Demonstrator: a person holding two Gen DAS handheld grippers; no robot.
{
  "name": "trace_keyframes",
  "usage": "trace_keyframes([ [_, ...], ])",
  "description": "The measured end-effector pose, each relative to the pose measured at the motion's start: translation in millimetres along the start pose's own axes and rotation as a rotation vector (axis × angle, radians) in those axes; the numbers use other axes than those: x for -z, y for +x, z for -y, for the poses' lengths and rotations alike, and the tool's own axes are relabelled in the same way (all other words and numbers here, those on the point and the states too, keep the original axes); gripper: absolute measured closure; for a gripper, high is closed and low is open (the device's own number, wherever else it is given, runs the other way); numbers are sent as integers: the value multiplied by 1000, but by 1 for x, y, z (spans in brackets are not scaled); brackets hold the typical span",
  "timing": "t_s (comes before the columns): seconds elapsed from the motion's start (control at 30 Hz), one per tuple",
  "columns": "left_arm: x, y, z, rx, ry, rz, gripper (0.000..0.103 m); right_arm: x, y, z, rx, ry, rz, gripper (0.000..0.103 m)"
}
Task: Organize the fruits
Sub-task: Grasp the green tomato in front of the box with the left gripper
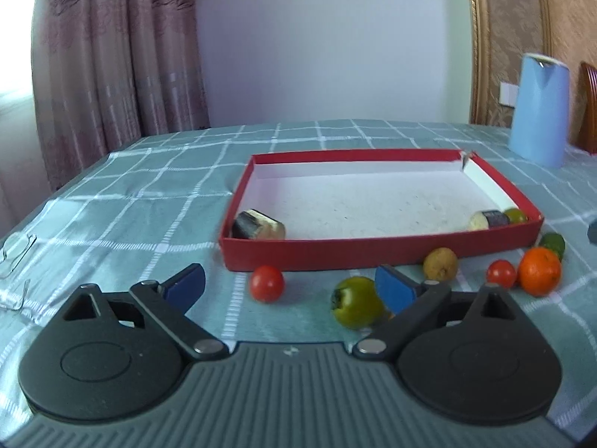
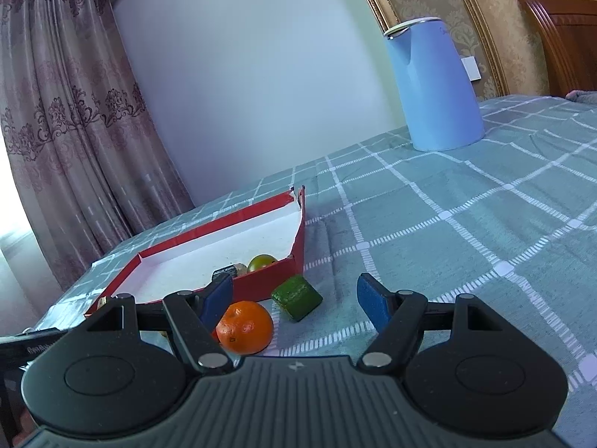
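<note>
A red tray (image 1: 373, 252) with a white floor lies on the checked tablecloth. Inside it are two eggplant pieces (image 1: 259, 224) (image 1: 488, 219) and a green fruit (image 1: 516, 215). In front of it lie a red tomato (image 1: 266, 283), a green tomato (image 1: 354, 302), a brown fruit (image 1: 440, 263), a second small red tomato (image 1: 501, 273), an orange (image 1: 540, 271) and a green piece (image 1: 554, 244). My left gripper (image 1: 291, 285) is open, low over the table, with the green tomato by its right finger. My right gripper (image 2: 294, 300) is open; the orange (image 2: 245, 327) sits by its left finger and the green piece (image 2: 296, 297) lies just ahead.
A light blue kettle (image 1: 539, 106) (image 2: 434, 86) stands at the back right of the table. Clear plastic objects (image 1: 16, 257) lie at the left edge. Curtains hang behind the table's left side, and a wooden chair (image 2: 563, 41) stands at the right.
</note>
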State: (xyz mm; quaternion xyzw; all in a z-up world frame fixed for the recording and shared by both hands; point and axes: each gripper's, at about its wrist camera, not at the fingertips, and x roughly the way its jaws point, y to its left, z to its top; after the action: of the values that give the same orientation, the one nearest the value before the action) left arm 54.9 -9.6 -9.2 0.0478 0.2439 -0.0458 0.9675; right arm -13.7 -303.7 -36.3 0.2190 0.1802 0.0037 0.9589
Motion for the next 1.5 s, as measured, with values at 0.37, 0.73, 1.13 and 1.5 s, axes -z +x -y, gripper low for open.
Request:
trace_keyframes([
  [0.37,2,7,12,48,47,-29,14,0,0,4,-21,26,2,30],
  [0.73,3,12,10,104,13,-59,39,-1,1,6,-22,34,-3,28],
  [1.13,5,4,15,159,15,-46,72,0,1,7,-21,44,-4,28],
  [1.5,-2,-3,13,138,3,-19,76,-1,2,8,-26,54,-5,28],
])
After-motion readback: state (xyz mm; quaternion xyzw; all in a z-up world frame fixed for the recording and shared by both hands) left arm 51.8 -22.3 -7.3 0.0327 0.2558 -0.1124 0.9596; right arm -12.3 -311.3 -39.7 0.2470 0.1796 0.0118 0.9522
